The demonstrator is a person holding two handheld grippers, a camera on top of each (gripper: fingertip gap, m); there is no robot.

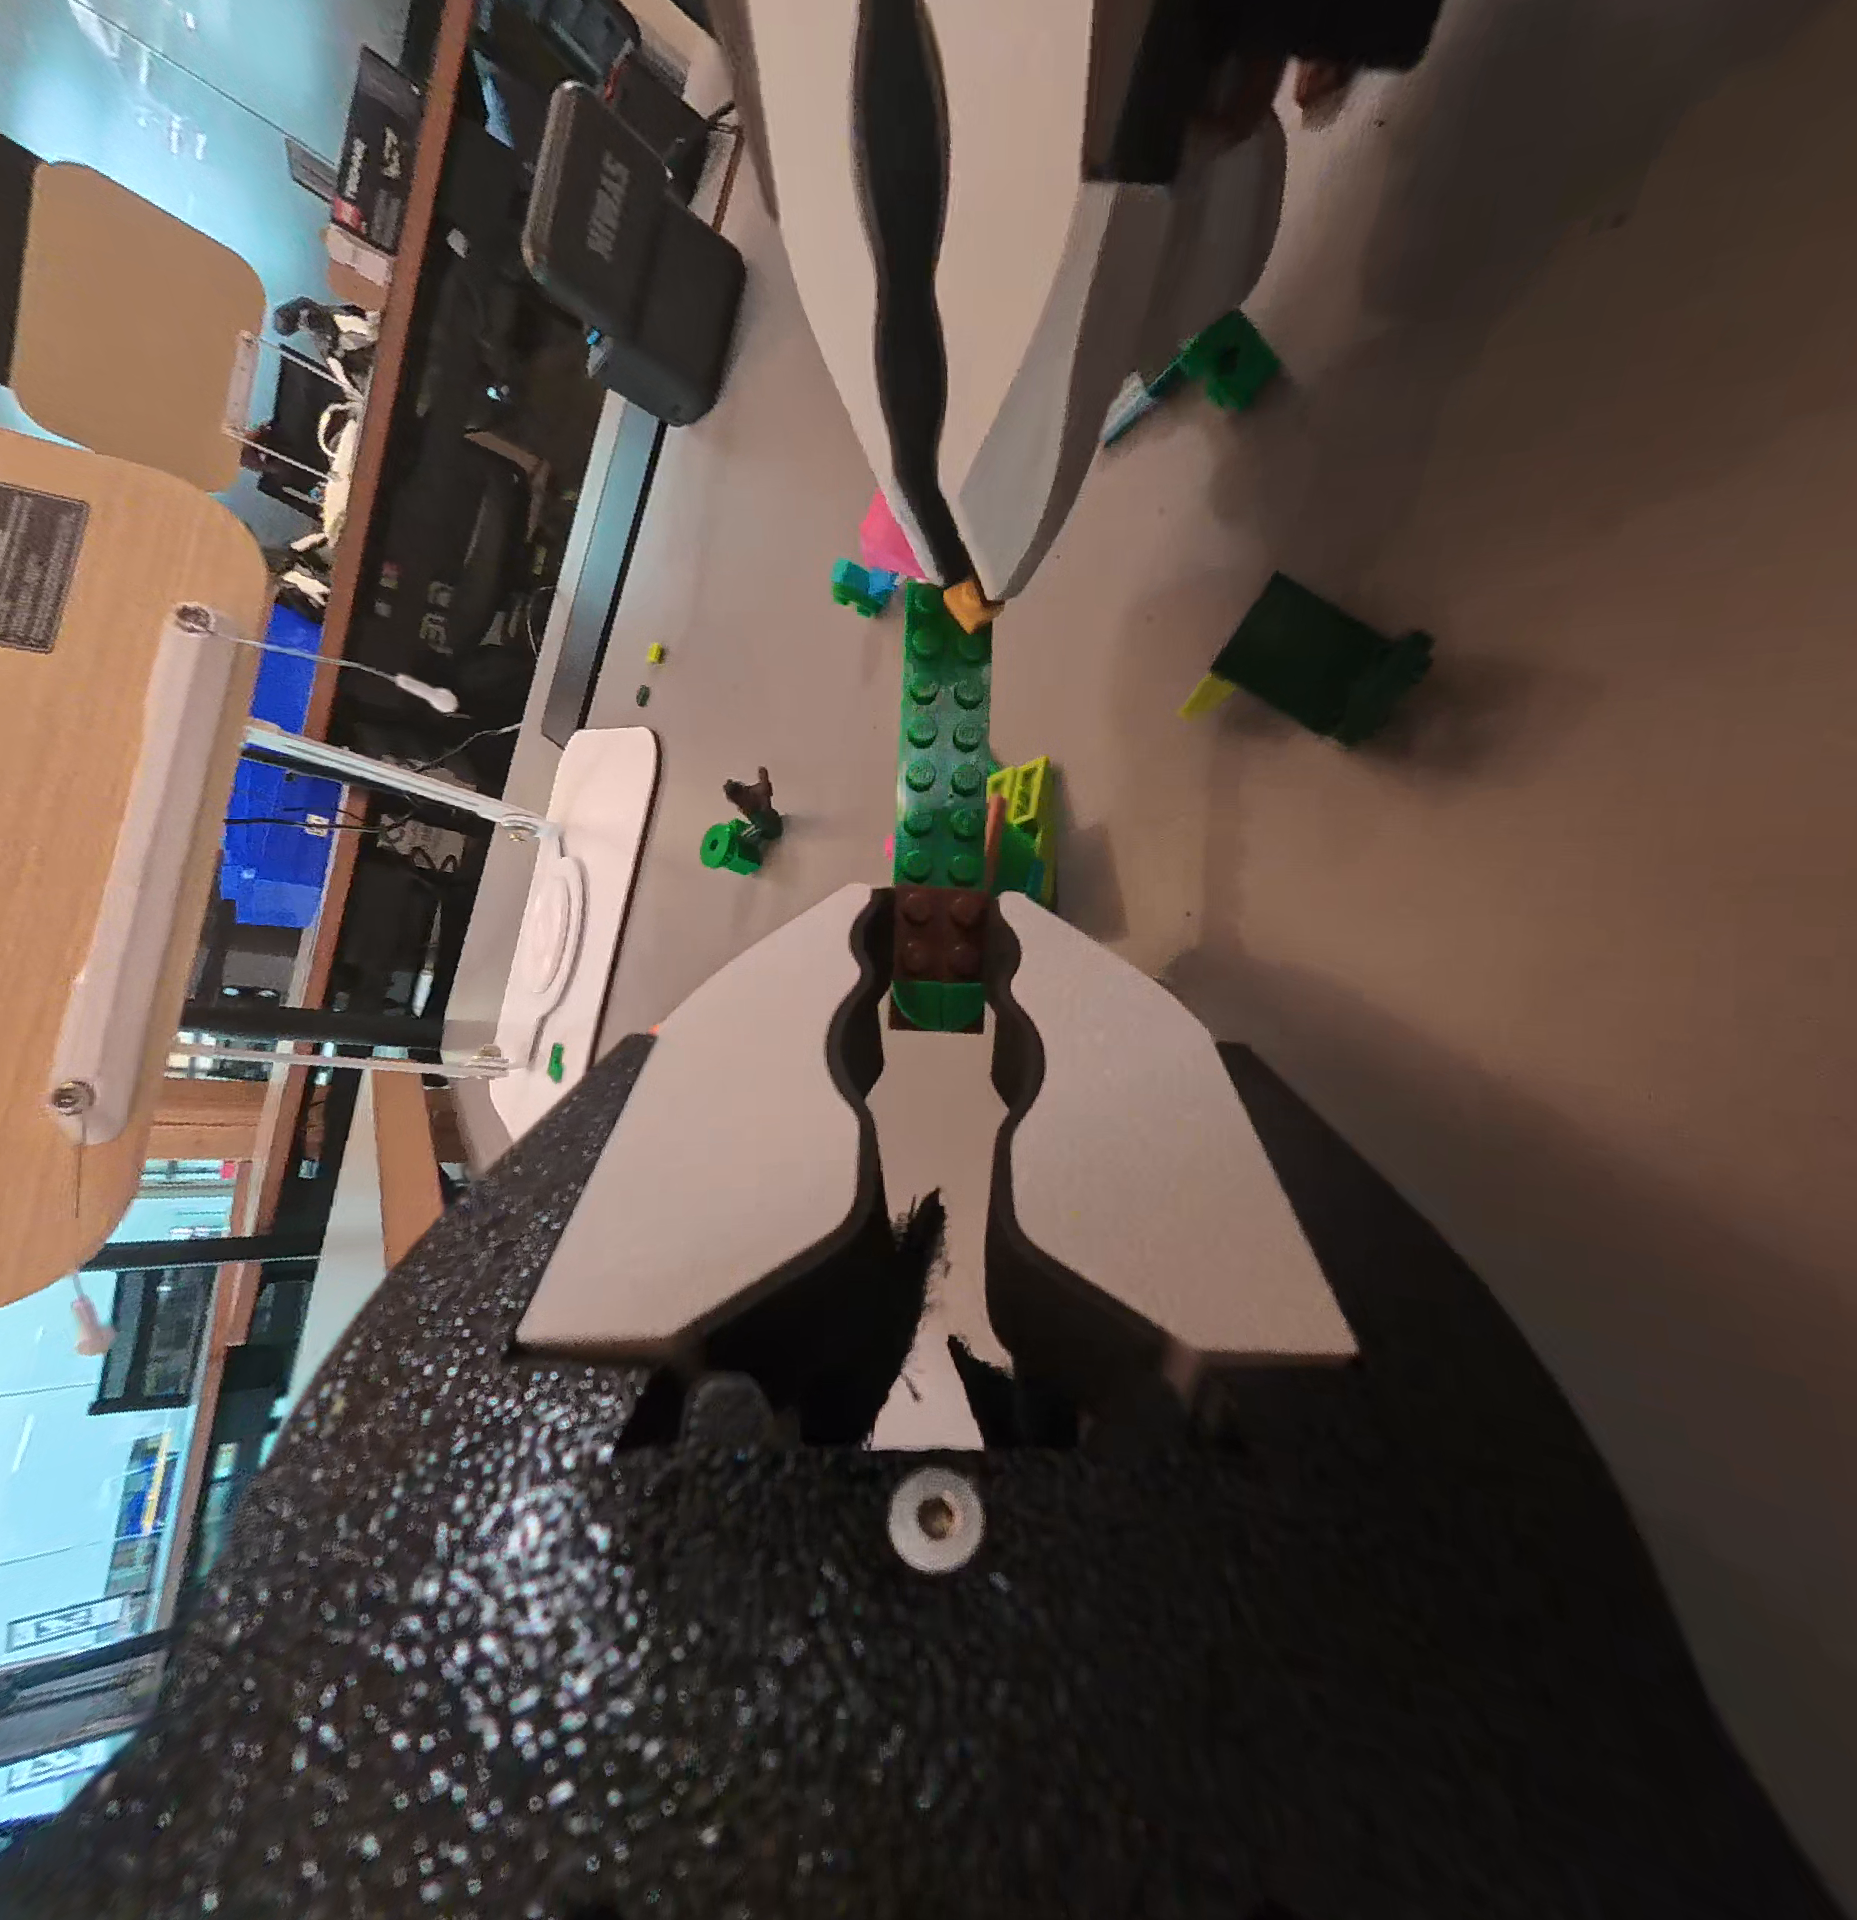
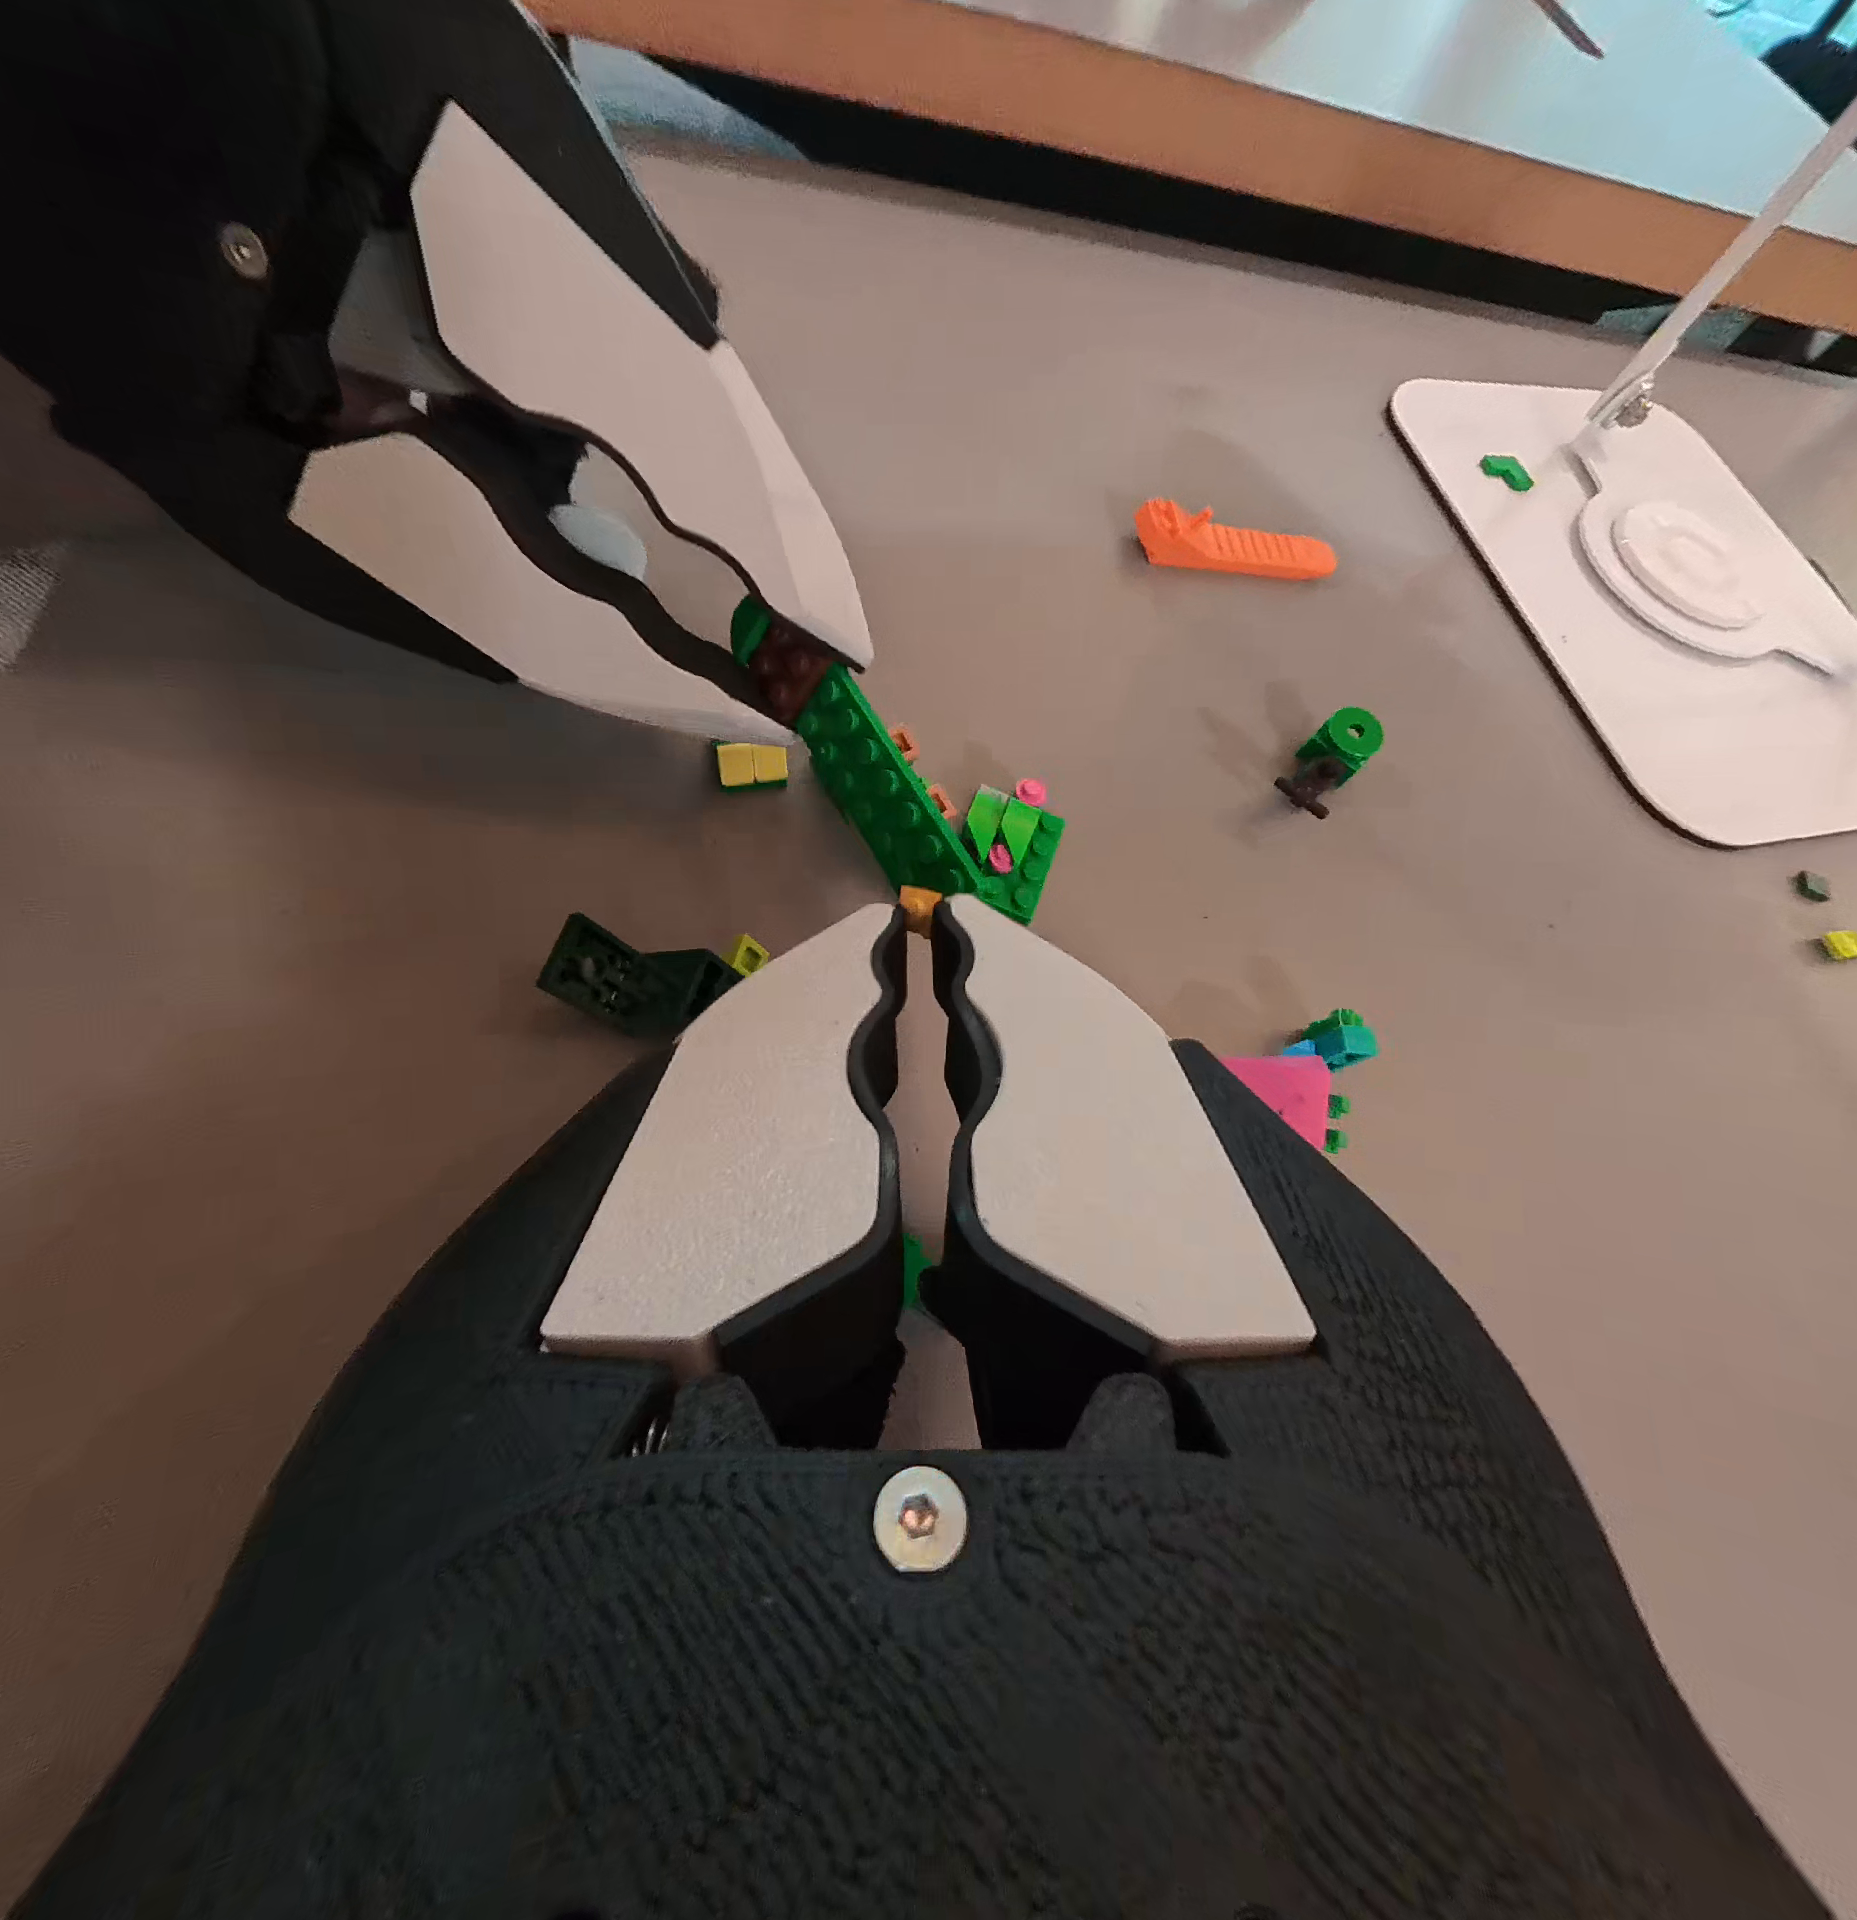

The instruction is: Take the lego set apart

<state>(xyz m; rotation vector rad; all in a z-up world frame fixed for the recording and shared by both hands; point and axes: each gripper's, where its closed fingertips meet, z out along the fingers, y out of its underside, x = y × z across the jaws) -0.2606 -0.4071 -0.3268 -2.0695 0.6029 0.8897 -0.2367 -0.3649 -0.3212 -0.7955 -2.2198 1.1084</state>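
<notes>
A long green studded plate (image 1: 945,748) (image 2: 882,795) is held between both grippers above the grey table. My left gripper (image 1: 939,940) is shut on its end with the brown brick (image 1: 939,935); in the right wrist view that gripper (image 2: 799,681) comes in from the upper left. My right gripper (image 2: 918,912) is shut on a small orange piece (image 2: 918,904) at the plate's other end; in the left wrist view it (image 1: 971,597) comes down from the top onto that orange piece (image 1: 968,605). A lime and green cluster with pink studs (image 2: 1012,836) sits on the plate's side.
Loose pieces lie around: a dark green part (image 2: 623,977), a yellow brick (image 2: 750,766), an orange brick separator (image 2: 1230,545), a green round piece (image 2: 1339,748), a pink and teal cluster (image 2: 1308,1070). A white stand base (image 2: 1630,644) lies at the right. A black case (image 1: 633,260) lies farther off.
</notes>
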